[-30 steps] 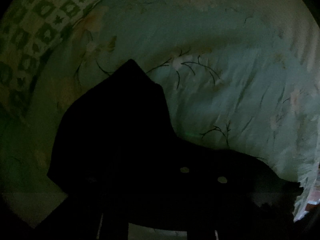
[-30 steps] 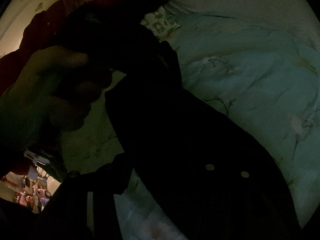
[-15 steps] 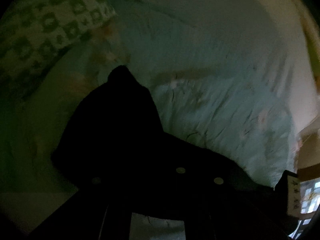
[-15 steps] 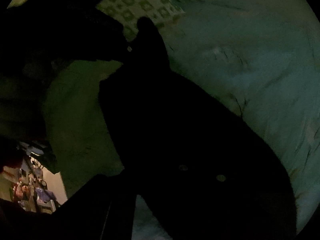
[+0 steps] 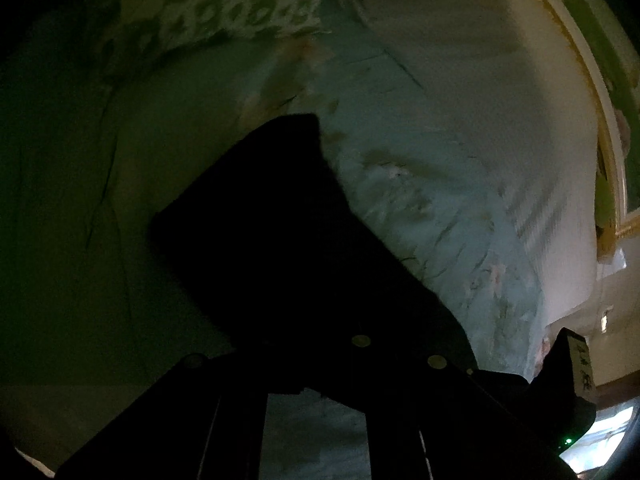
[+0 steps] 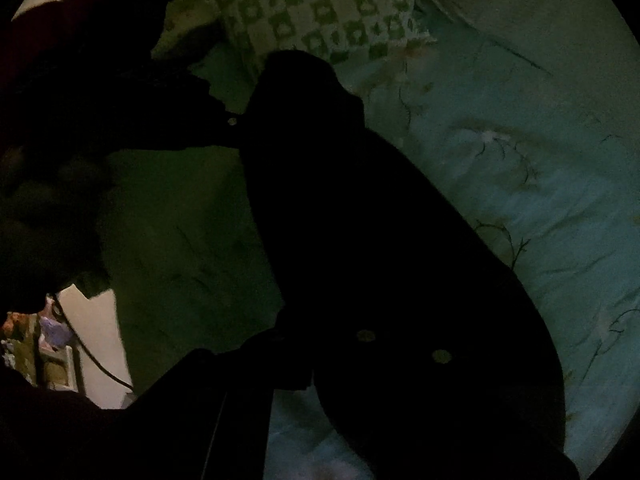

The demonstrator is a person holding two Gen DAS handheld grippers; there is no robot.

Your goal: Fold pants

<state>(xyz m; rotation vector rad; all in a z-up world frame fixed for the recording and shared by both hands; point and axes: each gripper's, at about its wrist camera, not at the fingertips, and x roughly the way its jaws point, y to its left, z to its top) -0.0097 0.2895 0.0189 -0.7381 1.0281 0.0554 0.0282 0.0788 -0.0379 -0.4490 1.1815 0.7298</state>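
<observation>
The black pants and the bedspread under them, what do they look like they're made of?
Black pants: soft matte cloth, judging by their limp, rounded outline; the picture is too dark to show weave or fibre. Bedspread: thin woven fabric, probably cotton or a blend, pale blue-green with printed twigs and blossoms; fine wrinkles and no sheen suggest it. Checked pillow: similar printed cloth.

One pair of dark pants (image 6: 360, 240), one green-and-white patterned pillow (image 6: 320, 12), one pale blue bedsheet printed with branches (image 6: 540, 184), one bed, two tongs, the left tongs (image 5: 320, 364) and the right tongs (image 6: 320, 360), one dark cable (image 6: 96, 364)
</observation>
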